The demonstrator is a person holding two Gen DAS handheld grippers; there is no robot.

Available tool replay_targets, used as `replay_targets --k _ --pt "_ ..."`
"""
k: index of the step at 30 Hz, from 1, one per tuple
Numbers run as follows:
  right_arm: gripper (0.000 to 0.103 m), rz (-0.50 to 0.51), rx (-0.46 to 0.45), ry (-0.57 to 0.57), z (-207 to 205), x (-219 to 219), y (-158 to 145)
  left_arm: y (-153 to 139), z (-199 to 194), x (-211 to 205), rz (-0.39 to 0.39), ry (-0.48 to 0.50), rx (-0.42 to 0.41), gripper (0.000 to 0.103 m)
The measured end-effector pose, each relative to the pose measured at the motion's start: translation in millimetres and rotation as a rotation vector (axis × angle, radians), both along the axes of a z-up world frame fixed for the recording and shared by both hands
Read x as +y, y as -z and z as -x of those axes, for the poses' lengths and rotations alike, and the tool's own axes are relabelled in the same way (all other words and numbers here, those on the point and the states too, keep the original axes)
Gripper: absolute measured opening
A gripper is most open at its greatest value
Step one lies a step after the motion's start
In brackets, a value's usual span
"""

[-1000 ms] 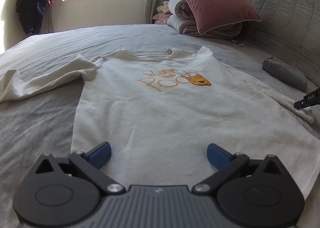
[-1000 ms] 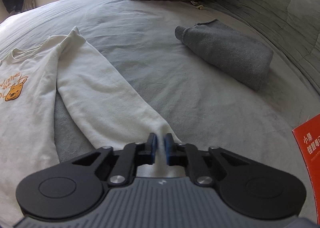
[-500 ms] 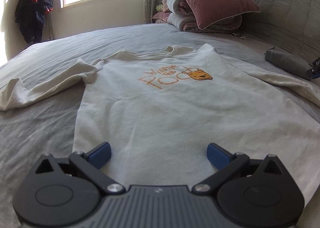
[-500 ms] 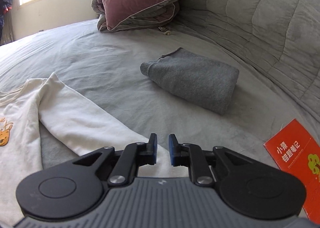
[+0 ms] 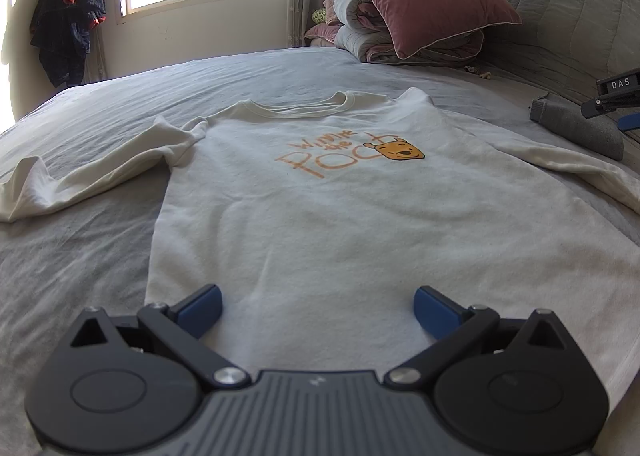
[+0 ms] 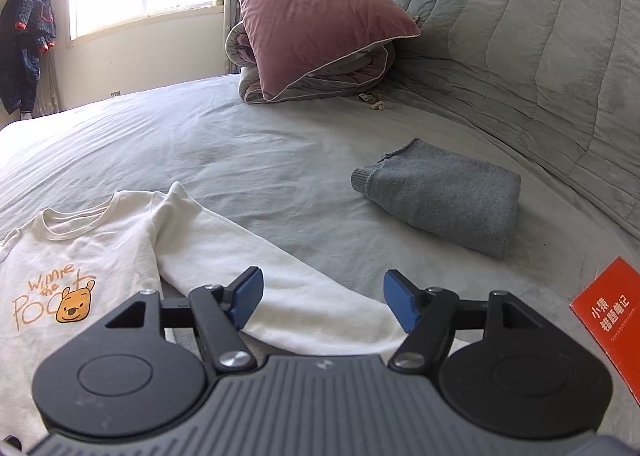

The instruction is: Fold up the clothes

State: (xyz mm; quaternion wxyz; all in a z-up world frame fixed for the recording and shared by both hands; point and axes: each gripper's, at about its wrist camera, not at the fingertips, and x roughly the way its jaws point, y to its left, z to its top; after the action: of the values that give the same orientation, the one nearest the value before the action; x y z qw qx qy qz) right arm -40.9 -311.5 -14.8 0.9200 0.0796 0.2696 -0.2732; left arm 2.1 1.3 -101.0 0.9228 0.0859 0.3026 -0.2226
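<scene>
A white long-sleeved shirt (image 5: 320, 216) with an orange bear print lies face up, spread flat on the grey bed. My left gripper (image 5: 316, 306) is open and empty, hovering over the shirt's lower hem. My right gripper (image 6: 323, 300) is open and empty above the shirt's right sleeve (image 6: 280, 272), which lies stretched out on the bed; it also shows at the right edge of the left wrist view (image 5: 616, 100). The left sleeve (image 5: 92, 180) lies bunched out to the left.
A folded grey garment (image 6: 444, 196) lies right of the shirt. A red booklet (image 6: 608, 320) lies at the right edge. A mauve pillow (image 6: 312, 12) on folded quilts stands at the headboard (image 6: 540, 36). A dark jacket (image 5: 68, 32) hangs by the window.
My right gripper was shut on the sleeve cuff; it has let go, opened wide and risen. The sleeve now lies on the bed. The left gripper stayed open, rising slightly.
</scene>
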Motion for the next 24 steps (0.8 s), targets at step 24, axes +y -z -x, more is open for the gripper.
replay_targets --k 24 --pt "0.08 -0.062 0.027 0.091 0.3 -7.1 7.2 0.4 0.1 0.2 0.0 0.001 0.0 0.103"
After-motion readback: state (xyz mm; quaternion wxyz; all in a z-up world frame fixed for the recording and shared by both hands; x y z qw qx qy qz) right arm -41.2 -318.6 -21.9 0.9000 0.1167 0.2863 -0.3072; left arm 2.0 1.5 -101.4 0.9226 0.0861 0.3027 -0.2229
